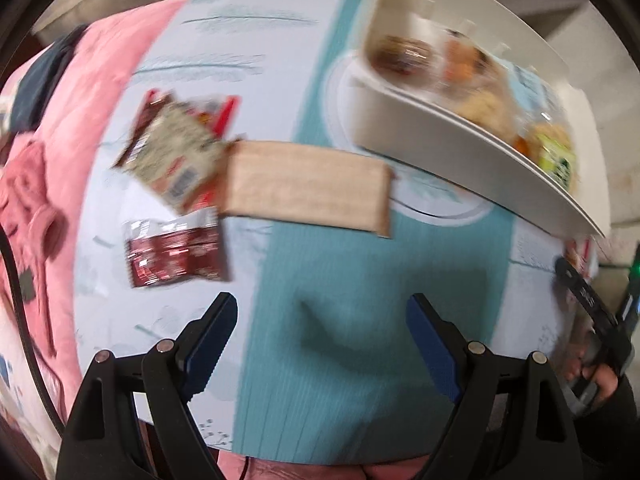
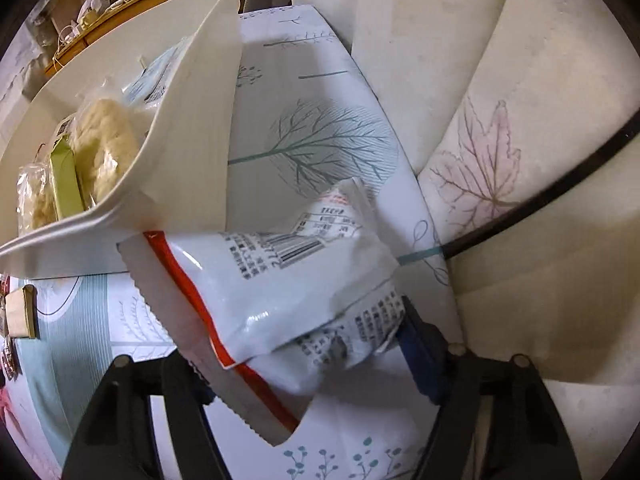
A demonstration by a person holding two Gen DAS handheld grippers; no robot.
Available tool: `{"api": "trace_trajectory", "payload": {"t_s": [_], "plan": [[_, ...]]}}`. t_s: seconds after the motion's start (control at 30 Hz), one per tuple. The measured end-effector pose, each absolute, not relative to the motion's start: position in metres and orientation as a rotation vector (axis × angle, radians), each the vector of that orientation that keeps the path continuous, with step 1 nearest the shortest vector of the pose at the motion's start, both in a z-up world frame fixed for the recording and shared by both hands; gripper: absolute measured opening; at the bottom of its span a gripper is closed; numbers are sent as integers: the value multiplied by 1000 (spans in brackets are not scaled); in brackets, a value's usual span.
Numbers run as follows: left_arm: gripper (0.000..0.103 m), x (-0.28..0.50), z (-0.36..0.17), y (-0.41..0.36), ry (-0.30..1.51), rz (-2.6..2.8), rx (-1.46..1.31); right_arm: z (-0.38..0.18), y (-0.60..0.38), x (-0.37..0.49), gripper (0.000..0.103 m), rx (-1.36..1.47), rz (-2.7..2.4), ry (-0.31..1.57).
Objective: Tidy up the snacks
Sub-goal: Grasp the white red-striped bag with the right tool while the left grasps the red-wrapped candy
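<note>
We see a bench covered in a smooth printed cloth (image 1: 320, 320), pale with teal bands and line-drawn trees. On it stands a white tray (image 1: 400, 120) with thick, rounded walls, matte and plastic-looking, holding several clear-wrapped snacks (image 1: 476, 80) in brown, orange and pale yellow tones; the left wrist view is blurred, so we cannot read their labels. In the right wrist view the same tray (image 2: 192, 128) holds a crumbly pale snack in clear film (image 2: 104, 148) beside a green carton (image 2: 64, 180).

Our right gripper (image 2: 304, 364) has its jaws pinching a glossy white snack packet (image 2: 280, 280), a crinkled pillow pouch with a red stripe, serrated edge and black barcode printing. The packet lies across the jaws, its far end just beside the tray's near corner, and sits low over the cloth.

Our left gripper (image 1: 320, 344) has its blue-padded jaws spread wide with nothing between them, hovering above the teal band. Ahead of it lie three loose items: a flat tan rectangular bar (image 1: 308, 188), a shiny dark red foil packet (image 1: 176, 252), and a red-edged packet with a speckled beige face (image 1: 176, 152) that overlaps the bar's left end. The bar's right end reaches toward the tray's base.

To the left a pink quilted blanket (image 1: 80, 140) borders the cloth. A black cable (image 2: 540, 204) crosses the cream leaf-patterned cushion (image 2: 500, 140) at right.
</note>
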State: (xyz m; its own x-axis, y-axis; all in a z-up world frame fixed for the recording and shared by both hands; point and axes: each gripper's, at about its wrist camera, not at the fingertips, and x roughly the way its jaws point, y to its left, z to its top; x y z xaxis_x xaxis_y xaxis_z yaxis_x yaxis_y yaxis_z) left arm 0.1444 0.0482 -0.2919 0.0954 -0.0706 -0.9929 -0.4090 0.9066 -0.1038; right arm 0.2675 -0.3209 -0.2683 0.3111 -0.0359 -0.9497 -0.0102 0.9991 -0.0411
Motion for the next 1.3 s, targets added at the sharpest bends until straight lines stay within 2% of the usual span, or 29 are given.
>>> {"api": "trace_trajectory", "payload": {"t_s": [0.23,0.53,0.83,0.97,1.1,1.2,1.3], "plan": [[85,128,-297,97,1447,367,-470,-266,-308,257,63,-79,0,1248],[85,119,-322,143,1529,399,-511,-263,-263,215,61,-64,92,1292],[84,133,-343,156,1586,328,-549,-259,-220,171,61,-26,138,1345],[73,141,-354,163,1614,309,-541,-261,-204,152,61,-38,143,1358],[70,147,-362,164,1644,278,-491,-263,-200,138,61,-34,131,1367],[58,152,-360,163,1637,228,-452,-263,-196,138,61,-19,107,1369],[52,157,-358,163,1636,199,-426,-263,-190,129,61,-6,87,1367]]}}
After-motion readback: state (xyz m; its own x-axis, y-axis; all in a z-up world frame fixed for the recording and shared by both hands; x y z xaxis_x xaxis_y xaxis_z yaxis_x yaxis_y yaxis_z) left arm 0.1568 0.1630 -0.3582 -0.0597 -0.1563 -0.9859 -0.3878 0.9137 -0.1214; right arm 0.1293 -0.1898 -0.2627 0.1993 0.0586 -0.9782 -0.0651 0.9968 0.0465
